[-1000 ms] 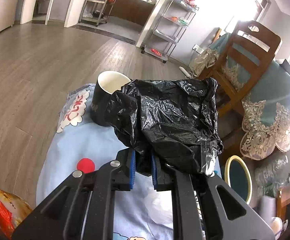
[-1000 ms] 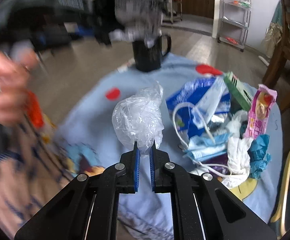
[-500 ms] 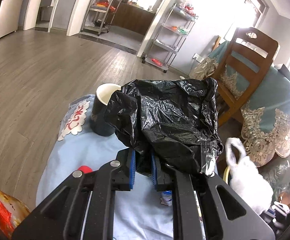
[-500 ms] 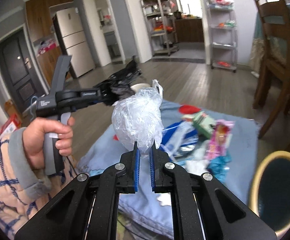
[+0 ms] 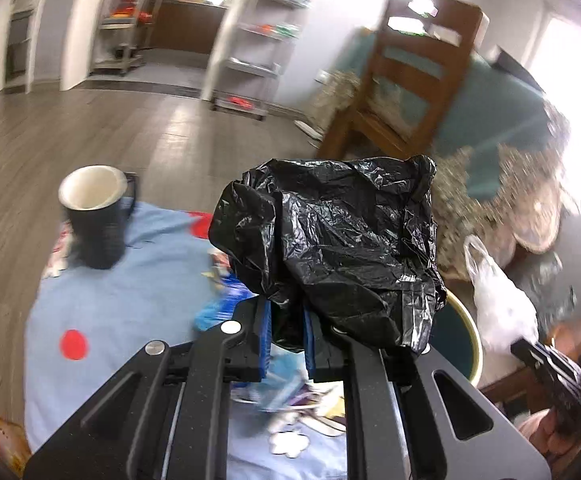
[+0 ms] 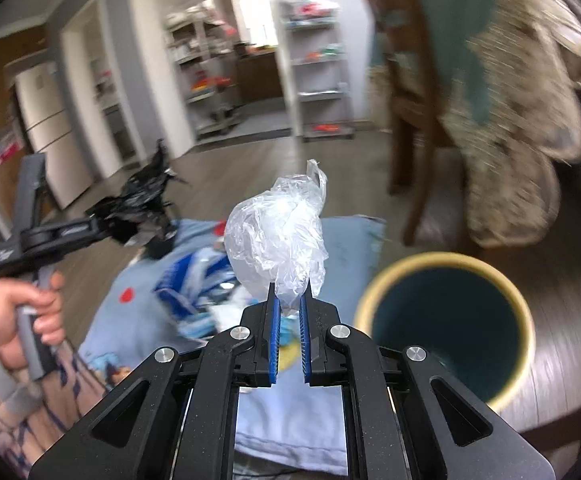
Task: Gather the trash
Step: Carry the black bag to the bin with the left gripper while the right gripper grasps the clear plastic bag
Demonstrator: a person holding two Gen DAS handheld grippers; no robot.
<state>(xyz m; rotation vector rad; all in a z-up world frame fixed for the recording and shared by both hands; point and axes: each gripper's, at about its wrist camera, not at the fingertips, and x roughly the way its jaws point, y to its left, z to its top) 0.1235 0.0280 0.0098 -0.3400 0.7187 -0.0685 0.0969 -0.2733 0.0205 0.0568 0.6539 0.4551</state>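
My left gripper (image 5: 286, 326) is shut on a crumpled black plastic bag (image 5: 330, 240) and holds it above the blue cloth (image 5: 130, 300). My right gripper (image 6: 288, 316) is shut on a crumpled clear plastic bag (image 6: 278, 240), held in the air left of the round bin (image 6: 446, 320) with a yellow rim and dark teal inside. The bin also shows in the left wrist view (image 5: 466, 344), partly hidden by the black bag. The clear bag shows there too (image 5: 502, 312). A pile of wrappers and tissues (image 6: 198, 288) lies on the cloth.
A black mug (image 5: 94, 220) with a white inside stands at the cloth's far left. A wooden chair (image 5: 410, 80) and a table with a teal lace cloth (image 6: 510, 120) stand behind. Metal shelves (image 5: 258, 48) are farther back on the wood floor.
My right gripper has swung right with the clear bag, bringing the bin close on its right. The left gripper has turned right, still holding the black bag.
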